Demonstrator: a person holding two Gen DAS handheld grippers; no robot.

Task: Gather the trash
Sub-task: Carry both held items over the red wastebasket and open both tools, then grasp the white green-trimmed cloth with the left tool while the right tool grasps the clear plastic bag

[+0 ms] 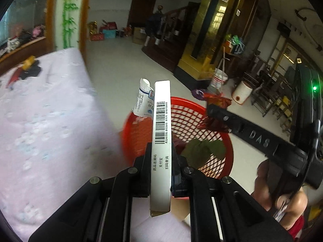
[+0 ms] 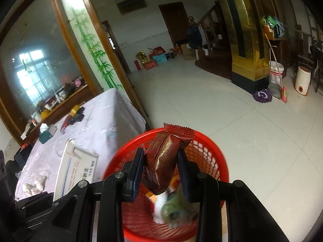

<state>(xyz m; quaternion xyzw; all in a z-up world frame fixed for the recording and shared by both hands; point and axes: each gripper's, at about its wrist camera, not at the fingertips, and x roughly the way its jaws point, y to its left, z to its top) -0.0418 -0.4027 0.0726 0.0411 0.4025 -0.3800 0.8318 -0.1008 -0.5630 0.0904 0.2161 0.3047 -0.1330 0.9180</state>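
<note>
While the lilac-clothed table (image 2: 105, 125) sits just left of it, I see the red mesh basket (image 2: 214, 153) on the floor under both tools. My left gripper (image 1: 161, 151) is clamped on a white barcode carton (image 1: 161, 133); my right gripper (image 2: 161, 159) pinches a maroon snack wrapper (image 2: 165, 155) above the basket.

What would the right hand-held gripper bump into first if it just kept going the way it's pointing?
Probably the red mesh basket. The right hand-held gripper, shut on a dark red snack wrapper, points down into it, so the wrapper would likely meet the trash inside, such as the white bottle. Depth is hard to judge.
</note>
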